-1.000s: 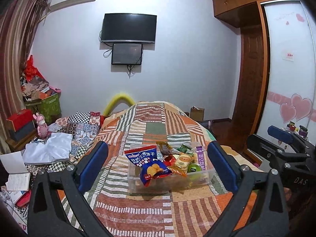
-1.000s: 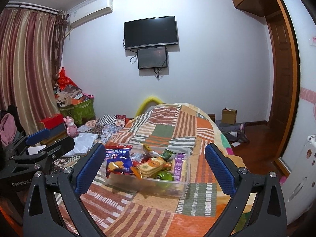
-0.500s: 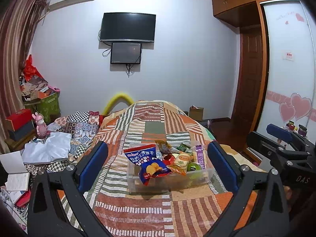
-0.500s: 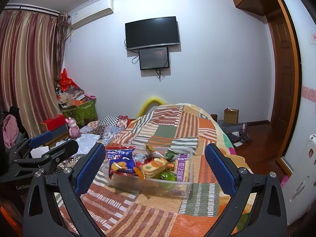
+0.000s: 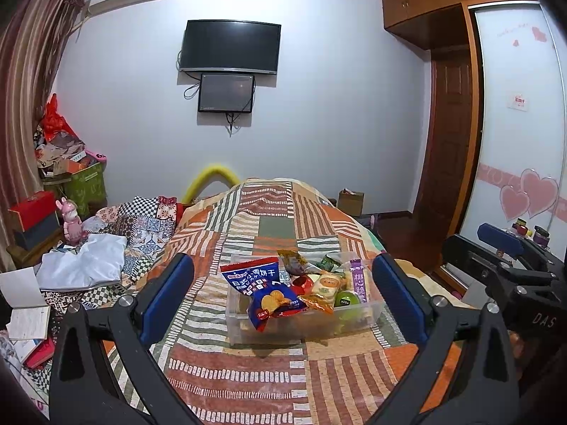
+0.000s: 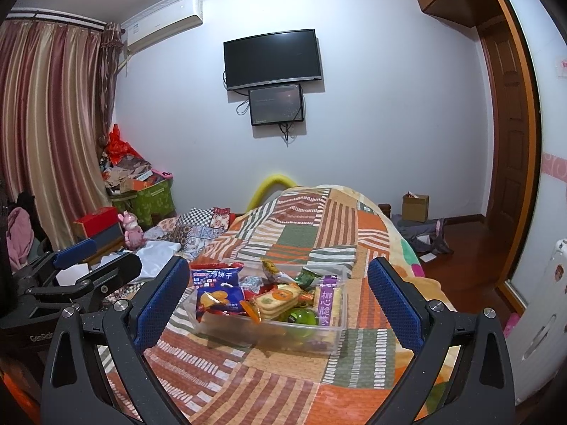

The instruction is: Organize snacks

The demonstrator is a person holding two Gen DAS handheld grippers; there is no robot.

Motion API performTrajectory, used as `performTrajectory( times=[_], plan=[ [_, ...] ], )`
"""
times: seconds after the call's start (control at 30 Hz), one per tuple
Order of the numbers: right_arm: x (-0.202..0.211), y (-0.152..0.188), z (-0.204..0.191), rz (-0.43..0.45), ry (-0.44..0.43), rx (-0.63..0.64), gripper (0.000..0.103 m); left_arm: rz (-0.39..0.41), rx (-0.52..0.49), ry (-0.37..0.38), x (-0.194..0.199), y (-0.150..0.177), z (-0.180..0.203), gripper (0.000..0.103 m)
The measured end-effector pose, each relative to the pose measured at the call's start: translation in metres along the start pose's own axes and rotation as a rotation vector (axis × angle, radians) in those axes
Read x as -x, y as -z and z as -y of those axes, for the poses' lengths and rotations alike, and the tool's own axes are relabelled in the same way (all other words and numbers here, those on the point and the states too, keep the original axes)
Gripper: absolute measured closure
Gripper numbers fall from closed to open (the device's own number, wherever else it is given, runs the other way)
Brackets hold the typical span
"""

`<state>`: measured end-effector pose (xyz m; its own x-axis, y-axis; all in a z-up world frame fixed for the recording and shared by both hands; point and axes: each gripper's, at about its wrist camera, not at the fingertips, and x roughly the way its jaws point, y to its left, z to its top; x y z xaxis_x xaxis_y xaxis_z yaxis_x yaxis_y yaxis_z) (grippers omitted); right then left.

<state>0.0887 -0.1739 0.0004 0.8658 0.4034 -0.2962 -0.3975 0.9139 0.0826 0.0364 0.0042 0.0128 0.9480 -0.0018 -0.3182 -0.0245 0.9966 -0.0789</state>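
Observation:
A clear plastic box (image 5: 248, 333) (image 6: 226, 331) sits on the patchwork bed cover, filled with several snack packets. A blue and red biscuit bag (image 5: 264, 287) (image 6: 217, 288) leans at its left end, a purple packet (image 5: 358, 279) (image 6: 327, 299) stands at its right end, and a green round item (image 5: 346, 299) (image 6: 301, 318) lies low inside. My left gripper (image 5: 281, 301) is open and empty, held short of the box. My right gripper (image 6: 273, 304) is open and empty too, also short of the box. Each gripper shows at the edge of the other's view.
The striped patchwork bed cover (image 5: 269, 212) runs toward the far wall with two screens. Clothes, a notebook and boxes pile up left of the bed (image 5: 81, 265). A wooden door and wardrobe (image 5: 450, 134) stand at the right, with a cardboard box (image 6: 414, 207) on the floor.
Both views have drifted slightly; the box and snacks stay put and both grippers stay open.

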Motion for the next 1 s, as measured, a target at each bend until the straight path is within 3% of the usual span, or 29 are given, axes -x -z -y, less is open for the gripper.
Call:
performTrajectory(
  times=[1.0],
  plan=[
    [-0.0007,-0.0010,-0.0004,0.000,0.002,0.001,0.002,0.005,0.000,0.010,0.0027,-0.0010,0.0000,0.001]
  ],
)
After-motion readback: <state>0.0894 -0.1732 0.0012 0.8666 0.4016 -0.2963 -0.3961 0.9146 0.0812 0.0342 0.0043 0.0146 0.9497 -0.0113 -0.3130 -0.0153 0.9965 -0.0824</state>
